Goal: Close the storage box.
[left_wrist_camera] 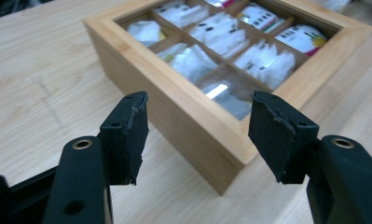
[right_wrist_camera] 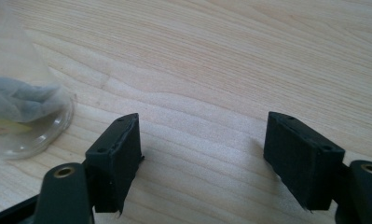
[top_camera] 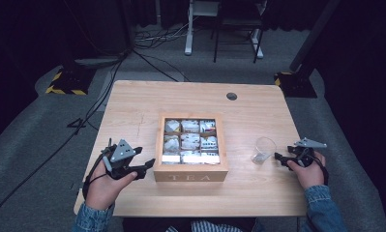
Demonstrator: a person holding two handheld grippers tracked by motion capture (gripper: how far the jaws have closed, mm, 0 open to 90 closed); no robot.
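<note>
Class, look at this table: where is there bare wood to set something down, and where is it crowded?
Free: the far strip of the table beyond the tea box, the patch between box and glass cup, and the near edge between the hands. Crowded: the left claw sits open at the box's near-left corner, and the right claw open beside the cup.

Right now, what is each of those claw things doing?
Left gripper: open, empty, facing the tea box.
Right gripper: open, empty, beside the glass.
</note>
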